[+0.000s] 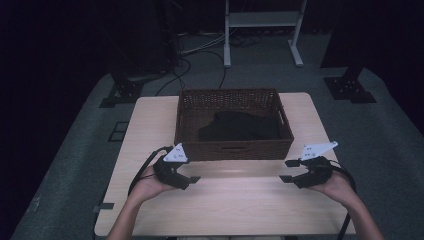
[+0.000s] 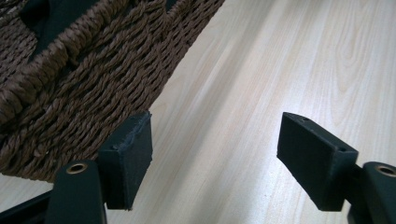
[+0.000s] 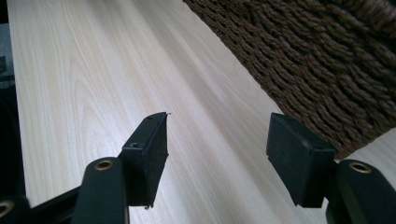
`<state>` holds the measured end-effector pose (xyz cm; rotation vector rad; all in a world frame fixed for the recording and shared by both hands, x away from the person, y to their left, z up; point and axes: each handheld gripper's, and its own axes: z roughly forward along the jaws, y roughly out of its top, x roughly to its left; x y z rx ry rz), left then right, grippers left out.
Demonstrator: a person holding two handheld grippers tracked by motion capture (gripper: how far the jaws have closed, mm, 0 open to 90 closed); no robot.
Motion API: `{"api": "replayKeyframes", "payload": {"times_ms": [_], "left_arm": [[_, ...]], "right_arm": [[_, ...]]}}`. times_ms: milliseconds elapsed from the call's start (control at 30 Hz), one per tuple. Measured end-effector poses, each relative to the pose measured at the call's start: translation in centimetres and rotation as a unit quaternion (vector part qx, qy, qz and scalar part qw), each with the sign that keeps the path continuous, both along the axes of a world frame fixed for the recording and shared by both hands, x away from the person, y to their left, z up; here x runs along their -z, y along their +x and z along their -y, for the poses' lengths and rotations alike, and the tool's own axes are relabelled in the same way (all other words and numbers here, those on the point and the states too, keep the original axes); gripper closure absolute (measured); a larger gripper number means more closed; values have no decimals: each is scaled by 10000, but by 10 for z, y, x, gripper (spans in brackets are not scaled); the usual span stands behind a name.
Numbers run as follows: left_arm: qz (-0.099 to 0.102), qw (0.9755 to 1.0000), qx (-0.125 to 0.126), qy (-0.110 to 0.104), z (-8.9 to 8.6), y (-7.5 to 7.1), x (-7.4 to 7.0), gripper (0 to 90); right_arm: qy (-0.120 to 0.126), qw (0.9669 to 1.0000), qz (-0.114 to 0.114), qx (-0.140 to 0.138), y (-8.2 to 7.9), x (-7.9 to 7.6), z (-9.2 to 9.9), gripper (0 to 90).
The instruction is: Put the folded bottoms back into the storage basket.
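Basket: now standing on the far half of the table, brown wicker basket [image 1: 233,145], rectangular, with a slot handle in the near wall; seen also close by the jaws in the left gripper view [image 2: 93,79] and the right gripper view [image 3: 317,60].
Cloth: dark cloth [image 1: 240,126] lying inside the basket, on its bottom.
Left gripper: left gripper [image 1: 192,178] held in the left hand [image 1: 146,186], just before the basket's near left corner, low over the wood; jaws apart, nothing between them.
Right gripper: right gripper [image 1: 287,170] held in the right hand [image 1: 336,187], near the basket's near right corner; jaws apart as well, gripping nothing.
Surface: pale wood table [image 1: 235,200], grain running lengthwise, bare between the two grippers.
Room: dim, grey floor [image 1: 65,165] around the table, white frame legs [image 1: 260,30] and black cables [image 1: 190,65] behind.
Edges: near basket wall parallel to the table's near edge.
Open room: free strip of wood before the basket, narrow margins at both its sides.
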<state>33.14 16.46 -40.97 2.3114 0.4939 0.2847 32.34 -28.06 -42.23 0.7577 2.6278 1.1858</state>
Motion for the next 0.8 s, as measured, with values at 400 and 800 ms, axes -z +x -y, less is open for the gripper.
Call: {"api": "replayKeyframes", "payload": {"times_ms": [400, 800], "left_arm": [[37, 9998, -115, -188, -6, -8, 17, 216], [128, 9990, -271, -337, -11, -18, 28, 200]], "right_arm": [[128, 9999, -19, 65, -9, 13, 8, 373], [280, 9994, -4, 198, -20, 25, 16, 368]]}}
